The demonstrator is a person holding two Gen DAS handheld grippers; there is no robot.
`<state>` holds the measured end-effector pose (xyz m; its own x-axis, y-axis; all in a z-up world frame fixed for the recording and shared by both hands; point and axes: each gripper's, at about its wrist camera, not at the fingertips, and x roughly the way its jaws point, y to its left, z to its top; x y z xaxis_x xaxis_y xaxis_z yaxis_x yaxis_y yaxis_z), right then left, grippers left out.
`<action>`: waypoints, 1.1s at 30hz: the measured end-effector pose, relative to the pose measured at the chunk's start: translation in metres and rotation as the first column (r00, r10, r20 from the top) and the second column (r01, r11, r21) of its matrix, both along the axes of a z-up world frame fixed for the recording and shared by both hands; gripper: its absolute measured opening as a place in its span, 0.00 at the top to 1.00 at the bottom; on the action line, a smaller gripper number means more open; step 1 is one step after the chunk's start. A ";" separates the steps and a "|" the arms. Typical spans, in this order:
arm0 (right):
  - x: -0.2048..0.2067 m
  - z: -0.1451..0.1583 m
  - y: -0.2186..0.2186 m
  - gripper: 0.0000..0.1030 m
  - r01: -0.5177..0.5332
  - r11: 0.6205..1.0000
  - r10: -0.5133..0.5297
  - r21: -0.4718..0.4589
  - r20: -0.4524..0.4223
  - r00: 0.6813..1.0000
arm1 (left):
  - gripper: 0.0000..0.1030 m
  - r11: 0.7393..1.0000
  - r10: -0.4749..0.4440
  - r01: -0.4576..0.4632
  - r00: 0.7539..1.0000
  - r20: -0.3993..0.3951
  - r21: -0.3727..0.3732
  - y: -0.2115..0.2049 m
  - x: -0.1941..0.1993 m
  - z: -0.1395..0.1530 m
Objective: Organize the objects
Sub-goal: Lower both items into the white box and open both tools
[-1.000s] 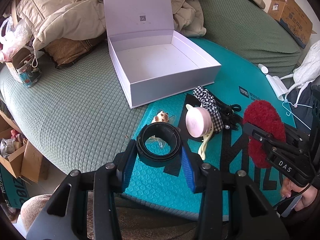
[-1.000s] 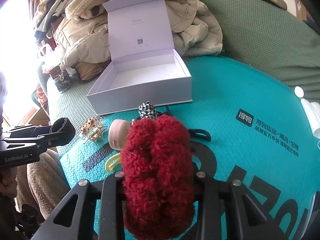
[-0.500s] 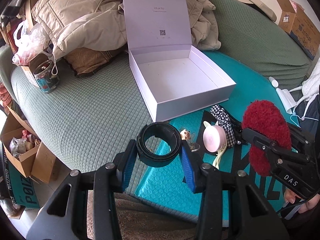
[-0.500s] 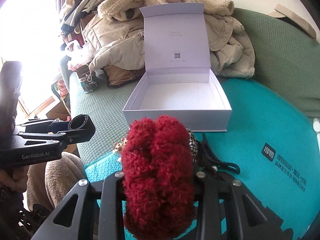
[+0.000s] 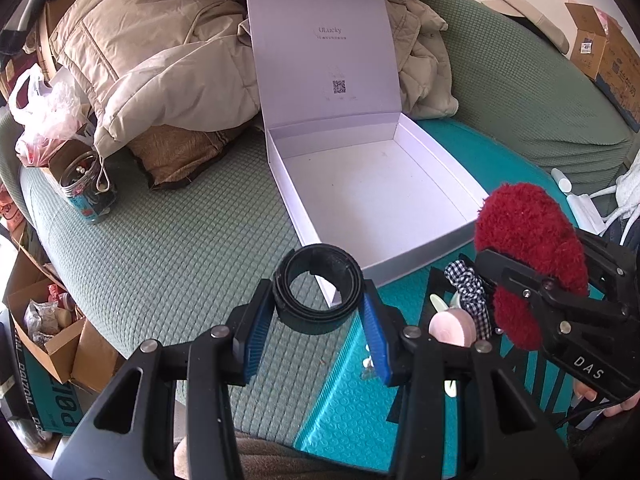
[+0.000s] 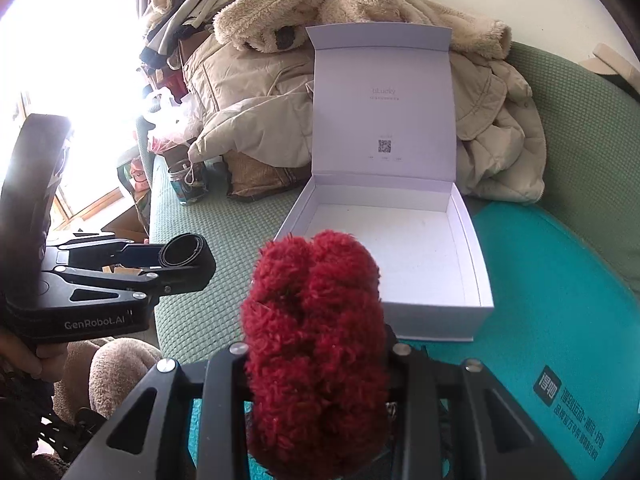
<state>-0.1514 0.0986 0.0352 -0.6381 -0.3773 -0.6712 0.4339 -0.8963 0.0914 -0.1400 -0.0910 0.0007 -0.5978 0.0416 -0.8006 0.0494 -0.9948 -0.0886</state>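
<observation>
Left claw (image 5: 318, 306): narrow gap, blue pads (image 5: 256, 332) clamped on both sides of a black coiled ring (image 5: 318, 294), which sits upright, hole facing the camera, off the surface. In the right view the ring (image 6: 182, 250) is seen side-on at the tip of the left claw (image 6: 176, 258), left of frame, a hand (image 6: 24, 354) on the grip.

Right claw (image 6: 316, 340): closed on a red fluffy scrunchie (image 6: 314, 344). It bulges out above and below the jaws and hides the fingertips. In the left view the scrunchie (image 5: 528, 248) is raised at the right, level with the box's near corner.

Below both claws: teal mat (image 5: 348, 404) on a green quilted bed (image 5: 180, 248). On the mat, just in front of the box: a pink round item (image 5: 452, 328), a black-and-white check scrunchie (image 5: 472, 292), a pale yellow clip (image 5: 438, 302) partly hidden. Small clear item near the left claw's right pad, can't tell what it is.

Next out: white box (image 6: 480, 304), lid (image 6: 384, 108) standing upright at the back, interior bare. Its near corner overlaps the mat's edge; the rest is on the bed. Ring is in front of the box's near-left corner, not over the opening.

Behind the box: beige coats (image 5: 160, 60) piled up. Left of that, a tin (image 5: 86, 190) with a plastic bag (image 5: 44, 112) beside it. Cardboard boxes (image 5: 48, 328) on the floor at far left.
</observation>
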 end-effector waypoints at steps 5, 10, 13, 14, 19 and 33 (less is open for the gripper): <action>-0.025 0.002 -0.009 0.69 -0.039 0.999 0.039 -0.006 -0.008 0.999 | 0.60 1.000 -0.016 0.016 1.000 0.001 -0.010 -0.005 -0.031 0.000; -0.052 0.003 -0.015 0.69 -0.061 0.998 0.061 -0.015 -0.002 0.998 | 0.60 0.999 -0.031 0.031 1.000 -0.003 -0.021 -0.008 -0.062 0.000; -0.066 0.003 -0.017 0.69 -0.067 0.998 0.067 -0.010 -0.008 0.998 | 0.60 0.999 -0.040 0.040 0.999 -0.003 -0.023 -0.011 -0.082 -0.001; -0.071 0.004 -0.018 0.69 -0.067 0.998 0.067 -0.007 -0.010 0.998 | 0.60 0.999 -0.044 0.044 0.999 -0.002 -0.021 -0.011 -0.089 -0.001; -0.095 0.005 -0.016 0.69 -0.061 0.998 0.061 -0.008 -0.006 0.998 | 0.60 0.999 -0.048 0.048 0.999 0.003 -0.010 -0.017 -0.120 -0.006; -0.163 -0.011 0.004 0.69 -0.001 1.000 0.000 0.021 0.022 1.000 | 0.60 0.996 -0.090 0.089 0.995 0.047 0.017 -0.016 -0.207 -0.030</action>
<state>-0.3148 0.1022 0.0245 -0.6225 -0.3635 -0.6931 0.4325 -0.8979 0.0823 -0.3469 -0.1067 -0.0290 -0.5523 0.1051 -0.8270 -0.0352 -0.9941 -0.1028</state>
